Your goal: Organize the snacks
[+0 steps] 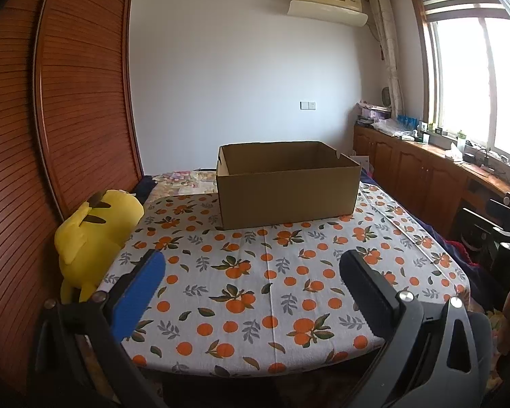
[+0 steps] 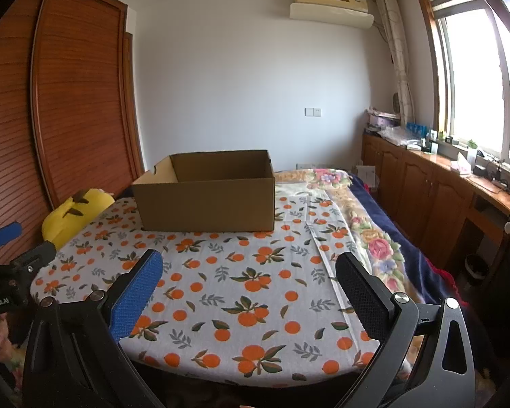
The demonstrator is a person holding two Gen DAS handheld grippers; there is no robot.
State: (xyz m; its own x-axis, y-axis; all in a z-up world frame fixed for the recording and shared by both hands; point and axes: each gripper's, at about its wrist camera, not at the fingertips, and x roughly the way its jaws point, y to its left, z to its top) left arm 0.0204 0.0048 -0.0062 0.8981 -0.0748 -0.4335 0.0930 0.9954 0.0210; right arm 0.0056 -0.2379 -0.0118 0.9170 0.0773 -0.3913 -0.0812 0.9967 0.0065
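The left gripper (image 1: 251,285) hovers low at the bottom of its frame above the orange-print cloth (image 1: 255,272), fingers spread wide with nothing between them. The right gripper (image 2: 248,282) sits the same way, wide apart and empty. An open cardboard box (image 1: 288,188) stands at centre frame on the cloth's far part, well apart from both. A yellow plush toy (image 1: 91,238) lies at the left edge beside the wooden wardrobe (image 1: 68,102). No snacks can be made out.

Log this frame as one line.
left gripper: open, empty | right gripper: open, empty | cardboard box: open-topped, on tablecloth | snacks: none visible
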